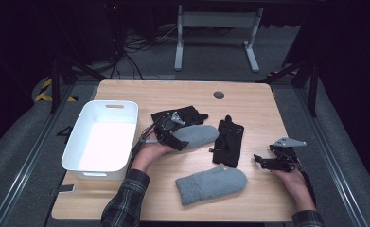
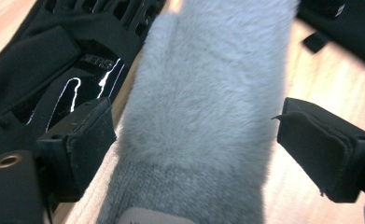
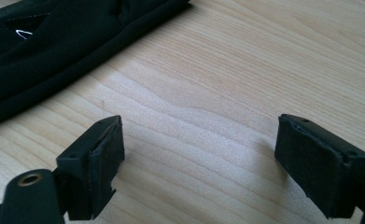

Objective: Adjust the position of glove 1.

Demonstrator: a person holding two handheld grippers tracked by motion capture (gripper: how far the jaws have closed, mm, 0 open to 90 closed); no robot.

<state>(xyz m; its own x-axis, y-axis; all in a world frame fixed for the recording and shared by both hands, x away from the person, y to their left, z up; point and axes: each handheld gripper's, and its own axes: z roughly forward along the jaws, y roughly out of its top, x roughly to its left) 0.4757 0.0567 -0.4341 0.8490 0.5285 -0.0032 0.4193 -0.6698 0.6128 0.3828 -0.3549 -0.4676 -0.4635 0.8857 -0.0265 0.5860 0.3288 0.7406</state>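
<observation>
Grey and fluffy, a fleece mitten (image 1: 198, 135) lay at the centre of the high view's pale wooden table (image 1: 249, 101), and the left gripper (image 1: 173, 140) straddled its cuff end, jaws spread wide to either side of the pile without closing on it. In the left gripper view a black printed glove (image 2: 54, 70) sat just beside the mitten, upper left. A second grey fleece mitten (image 1: 211, 184) lay lower centre, another black glove (image 1: 229, 140) right of middle. The right gripper (image 1: 265, 161) hovered at the lower right over bare wood, jaws apart. A white plastic tub (image 1: 102, 137) stood at the left.
</observation>
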